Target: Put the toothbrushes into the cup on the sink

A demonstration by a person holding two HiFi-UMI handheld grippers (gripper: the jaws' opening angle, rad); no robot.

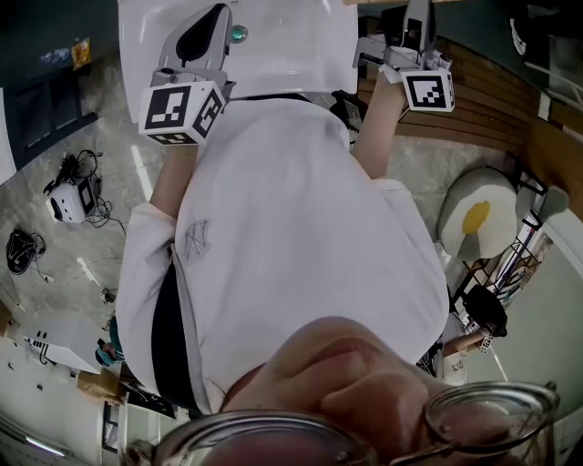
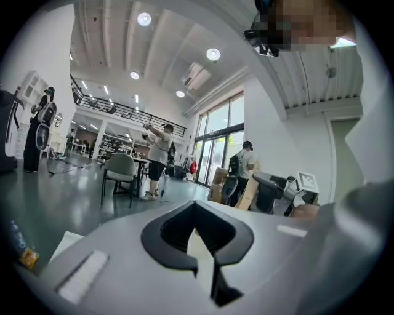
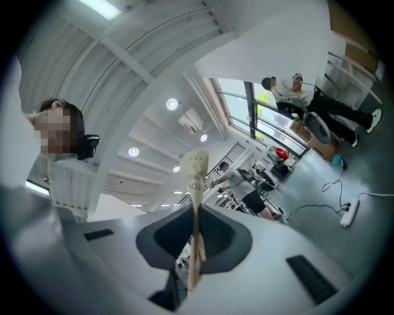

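My right gripper [image 3: 196,246] points up at the ceiling, shut on a thin pale paper-wrapped toothbrush [image 3: 196,178] that stands upright between its jaws, printed end on top. In the head view it is raised at the upper right [image 1: 412,27] beside the white sink [image 1: 301,45]. My left gripper [image 1: 214,23] reaches over the sink's left part, next to a small teal round thing [image 1: 239,35]. In the left gripper view its jaws [image 2: 198,246] stand close together with a pale sliver between them; I cannot tell what that is. No cup shows in any view.
A person's white shirt [image 1: 282,246] fills the middle of the head view. Wooden boards [image 1: 483,100] lie at the right, and a fried-egg cushion [image 1: 478,218] sits below them. Cables and a small device [image 1: 73,196] lie on the floor at left. Other people stand in the hall [image 2: 159,160].
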